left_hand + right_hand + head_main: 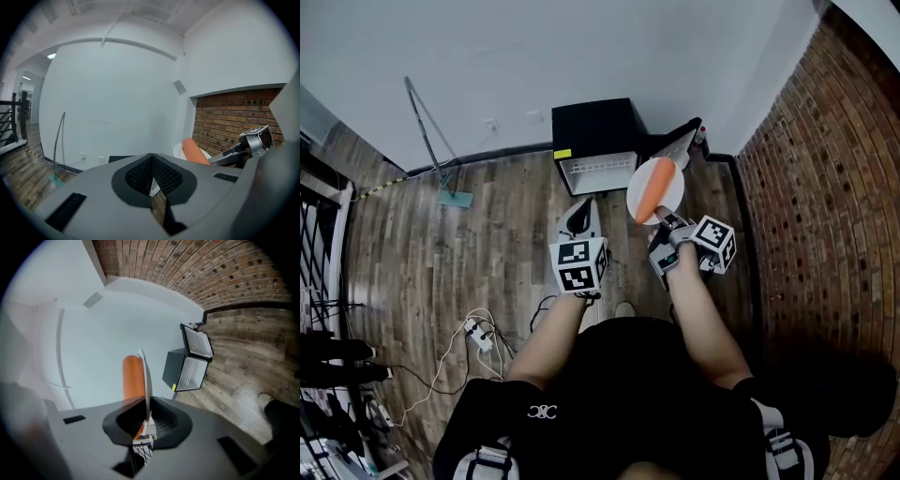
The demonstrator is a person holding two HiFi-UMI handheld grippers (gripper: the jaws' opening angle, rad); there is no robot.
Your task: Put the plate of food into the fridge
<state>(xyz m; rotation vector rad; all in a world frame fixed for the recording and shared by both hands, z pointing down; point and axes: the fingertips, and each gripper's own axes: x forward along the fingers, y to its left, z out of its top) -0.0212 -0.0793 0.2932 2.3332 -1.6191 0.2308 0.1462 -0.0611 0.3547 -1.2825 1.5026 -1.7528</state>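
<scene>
A white plate (656,188) carrying a long orange piece of food (652,185) is held out in front of me, my right gripper (662,218) shut on its near rim. The right gripper view shows the plate (146,380) edge-on between the jaws, the orange food (132,378) on its left face. A small black fridge (595,139) stands on the floor by the white wall, its door (680,143) swung open to the right, white inside (192,373). My left gripper (581,210) hangs shut and empty to the plate's left; from it the plate (194,151) shows at right.
A brick wall (825,187) runs along the right, close to the open fridge door. A long-handled mop (431,141) leans on the white wall at left. A power strip with cables (478,333) lies on the wooden floor (487,225). A black railing (319,234) is at far left.
</scene>
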